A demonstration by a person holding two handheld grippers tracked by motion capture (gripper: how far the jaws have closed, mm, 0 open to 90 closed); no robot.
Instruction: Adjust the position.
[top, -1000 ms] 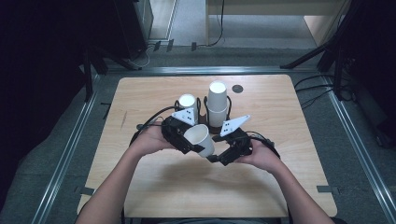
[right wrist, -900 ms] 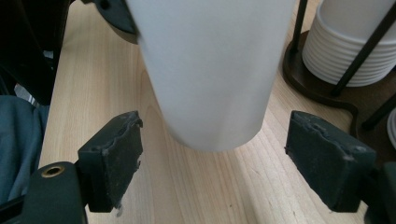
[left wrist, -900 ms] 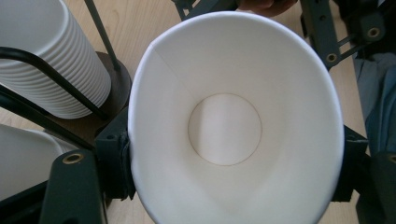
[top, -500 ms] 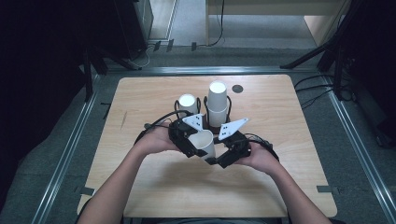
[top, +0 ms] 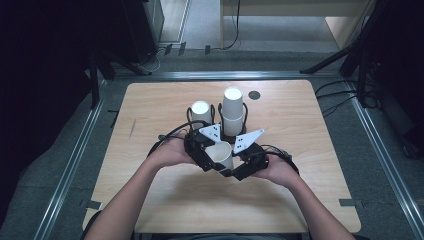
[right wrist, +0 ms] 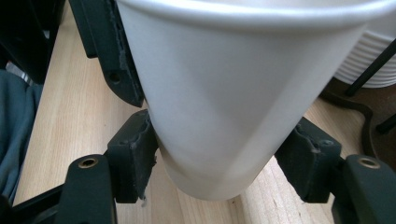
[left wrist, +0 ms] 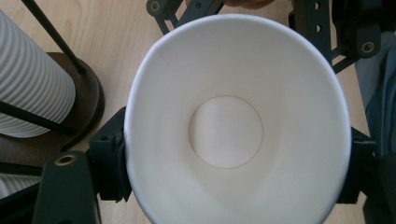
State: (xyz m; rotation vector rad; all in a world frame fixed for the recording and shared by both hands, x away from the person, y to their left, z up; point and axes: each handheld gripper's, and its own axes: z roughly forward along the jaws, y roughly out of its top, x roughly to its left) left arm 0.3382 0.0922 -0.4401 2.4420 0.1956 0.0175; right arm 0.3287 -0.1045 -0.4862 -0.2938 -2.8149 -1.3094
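Observation:
A white paper cup hangs low over the middle of the wooden table, held between both hands. My left gripper is shut on its upper part. In the left gripper view the cup's open mouth faces the camera, and the left gripper pinches it from both sides just under the rim. My right gripper comes in from the right. Its jaws have just been closing with the cup between them. In the right gripper view the right gripper has both pads against the cup's narrow lower wall.
Just beyond the hands stand two black wire holders with stacks of ribbed white cups, a short stack on the left and a taller stack on the right. A small dark disc lies near the far edge. Cables trail from both grippers.
The right gripper's jaws have closed onto the cup's lower part. The cup and both hands have drawn slightly closer together; the left grip is unchanged.

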